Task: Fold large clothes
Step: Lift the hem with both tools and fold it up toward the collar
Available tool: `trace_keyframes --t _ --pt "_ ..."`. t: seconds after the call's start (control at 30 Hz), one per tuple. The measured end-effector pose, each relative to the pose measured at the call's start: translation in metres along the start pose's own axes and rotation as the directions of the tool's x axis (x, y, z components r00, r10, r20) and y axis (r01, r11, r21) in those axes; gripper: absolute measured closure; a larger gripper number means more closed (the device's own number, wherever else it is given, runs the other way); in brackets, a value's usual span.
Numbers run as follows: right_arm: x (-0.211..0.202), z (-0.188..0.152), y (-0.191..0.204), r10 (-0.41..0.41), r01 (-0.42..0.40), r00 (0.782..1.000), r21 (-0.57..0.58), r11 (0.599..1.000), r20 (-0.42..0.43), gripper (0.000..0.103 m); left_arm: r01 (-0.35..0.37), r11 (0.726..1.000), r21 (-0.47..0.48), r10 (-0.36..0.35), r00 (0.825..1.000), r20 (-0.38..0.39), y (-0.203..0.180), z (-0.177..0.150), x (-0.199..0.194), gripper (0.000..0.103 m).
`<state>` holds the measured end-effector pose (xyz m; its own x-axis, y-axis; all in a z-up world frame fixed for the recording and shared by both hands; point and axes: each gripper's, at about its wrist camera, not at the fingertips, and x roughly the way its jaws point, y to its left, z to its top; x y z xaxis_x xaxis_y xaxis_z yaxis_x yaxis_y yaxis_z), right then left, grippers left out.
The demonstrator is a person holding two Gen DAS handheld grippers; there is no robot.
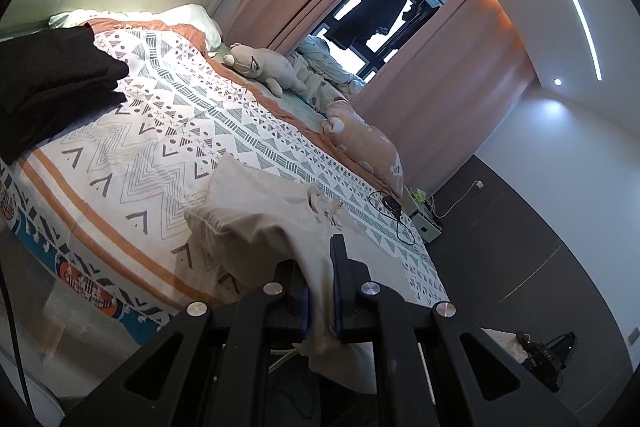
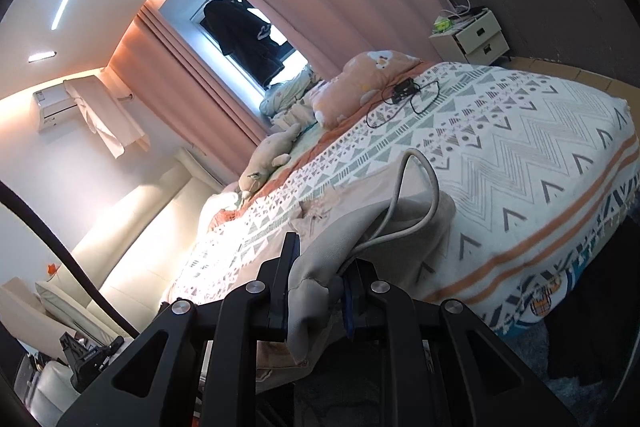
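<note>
Both grippers pinch the beige garment (image 1: 256, 223): left gripper (image 1: 320, 291) on its edge, right gripper (image 2: 320, 287) on bunched fabric, so I hold it spread over the patterned bedspread (image 1: 160, 131), draping toward twelve o'clock.

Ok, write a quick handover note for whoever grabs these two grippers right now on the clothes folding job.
Left gripper: shut on the beige garment, cloth pinched between its pads at the near bed edge.
Right gripper: shut on the same garment's bunched edge, drawstring looping up beside it.
The garment lies partly on the patterned bedspread, partly hanging off the edge.
A black pile of clothes sits farther up the bed, apparently folded.
Left to do: spread the beige piece flat, then fold it.
</note>
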<state>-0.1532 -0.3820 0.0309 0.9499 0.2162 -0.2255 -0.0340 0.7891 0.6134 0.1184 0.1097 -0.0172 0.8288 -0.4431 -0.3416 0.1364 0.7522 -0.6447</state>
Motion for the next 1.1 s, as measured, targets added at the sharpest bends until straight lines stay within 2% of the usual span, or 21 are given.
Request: trace_keyframes --t 0.3,0.57,0.93,1.1 --pt "0.064 0.049 0.011 0.005 -0.005 1.0 0.007 1.0 0.029 0.088 0.006 1.0 -0.003 -0.006 1.0 0.015 -0.01 0.057 0.051 0.092" --pt "0.134 0.082 0.018 -0.005 0.006 0.999 -0.007 1.0 0.043 0.088 -0.005 1.0 -0.013 0.005 1.0 0.013 -0.012 0.094 0.101 0.092" --pt "0.231 0.118 0.017 -0.03 0.03 0.999 0.002 1.0 0.042 0.088 -0.054 0.998 -0.025 0.053 0.998 -0.025 -0.003 0.125 0.176 0.092" --pt "0.273 0.121 0.006 -0.044 0.043 0.999 0.027 0.999 0.019 0.088 -0.082 0.996 -0.032 0.08 0.995 -0.064 0.01 0.134 0.22 0.092"
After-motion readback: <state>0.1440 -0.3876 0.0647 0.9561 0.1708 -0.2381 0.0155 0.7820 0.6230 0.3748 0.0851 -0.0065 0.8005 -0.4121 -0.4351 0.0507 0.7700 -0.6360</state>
